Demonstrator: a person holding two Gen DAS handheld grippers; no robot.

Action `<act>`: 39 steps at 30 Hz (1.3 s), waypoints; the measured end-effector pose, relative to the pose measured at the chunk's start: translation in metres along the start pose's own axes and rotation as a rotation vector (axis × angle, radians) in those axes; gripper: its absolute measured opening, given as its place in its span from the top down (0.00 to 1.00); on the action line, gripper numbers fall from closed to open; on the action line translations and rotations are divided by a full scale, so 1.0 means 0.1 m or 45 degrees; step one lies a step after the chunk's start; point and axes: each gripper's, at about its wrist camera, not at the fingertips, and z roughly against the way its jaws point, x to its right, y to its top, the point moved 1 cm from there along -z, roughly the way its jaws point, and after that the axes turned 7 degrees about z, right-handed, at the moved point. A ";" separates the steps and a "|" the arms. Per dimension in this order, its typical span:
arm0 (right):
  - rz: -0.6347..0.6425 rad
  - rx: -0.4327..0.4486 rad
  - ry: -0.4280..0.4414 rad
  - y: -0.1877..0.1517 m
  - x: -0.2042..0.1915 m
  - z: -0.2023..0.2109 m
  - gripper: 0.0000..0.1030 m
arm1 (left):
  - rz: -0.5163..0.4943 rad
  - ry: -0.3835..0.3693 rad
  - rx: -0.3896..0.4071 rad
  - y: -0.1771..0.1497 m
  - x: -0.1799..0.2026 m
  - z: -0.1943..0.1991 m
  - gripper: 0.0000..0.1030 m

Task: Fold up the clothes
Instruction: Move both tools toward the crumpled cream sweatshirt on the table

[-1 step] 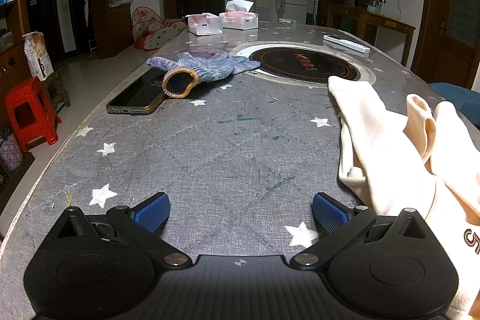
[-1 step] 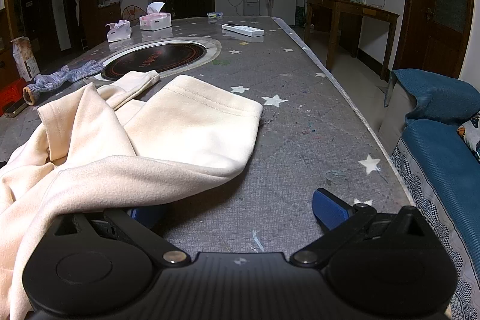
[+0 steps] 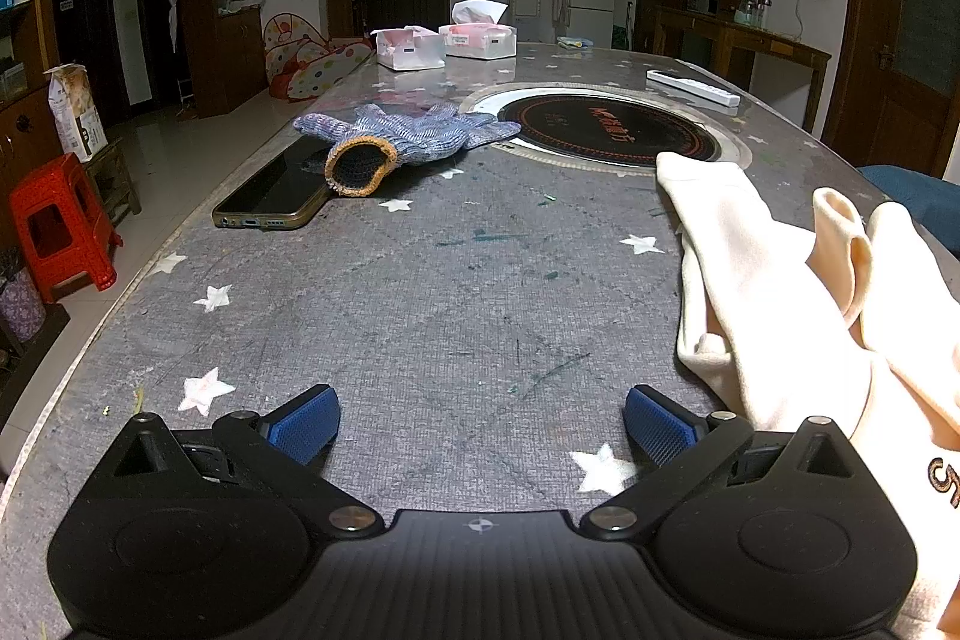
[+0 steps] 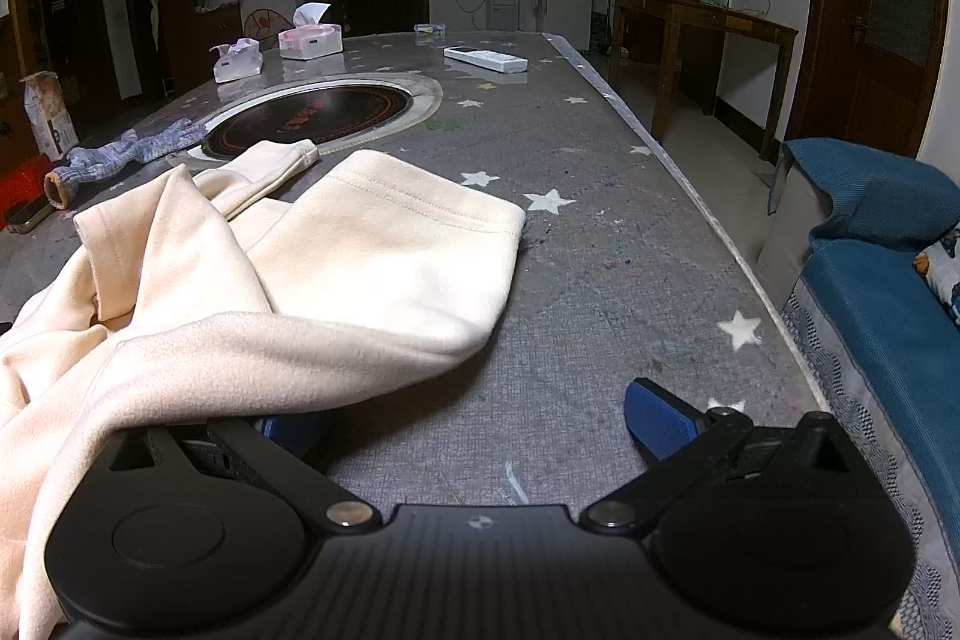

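The left gripper [image 3: 482, 421] hangs low over a grey, star-printed table cover [image 3: 420, 316], its blue pads [image 3: 303, 423] spread wide with only bare cover between them. The right gripper [image 4: 474, 421] is likewise spread wide and clamps nothing; a fold of the cream garment [image 4: 372, 250] drapes over its left finger and hides most of that pad, while the right pad [image 4: 657, 418] stands clear.

In the left wrist view the cream garment [image 3: 774, 316] lies crumpled at about 3 o'clock, running down to the right edge; dark lettering with a pale outline shows at the cut-off edge near 4 o'clock, too little of it to read. In the right wrist view the garment fills the span from 9 to 11 o'clock, one hemmed panel lying flat toward 12.

At 11 o'clock in the left view a blue-grey knitted glove [image 3: 408, 139] with an orange cuff rests partly on a dark phone [image 3: 273, 196]. Beyond, at 12 to 1 o'clock, a round black hob [image 3: 606, 130] set in the table carries red writing, too blurred to read. Two tissue boxes [image 3: 447, 43] stand at 12 o'clock, a white remote [image 3: 693, 88] at 1. On the floor at 9 o'clock is a red stool [image 3: 57, 226]. In the right view a blue sofa [image 4: 882, 292] sits at 3 o'clock.
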 end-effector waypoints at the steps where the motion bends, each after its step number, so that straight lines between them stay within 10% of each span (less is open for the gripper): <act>1: 0.002 -0.005 -0.001 0.00 0.00 0.00 0.00 | -0.001 0.001 0.000 0.00 0.00 0.00 0.00; 39: 0.013 0.049 0.019 -0.17 -0.18 0.79 0.00 | 0.073 0.013 -0.070 -0.29 0.33 0.74 0.00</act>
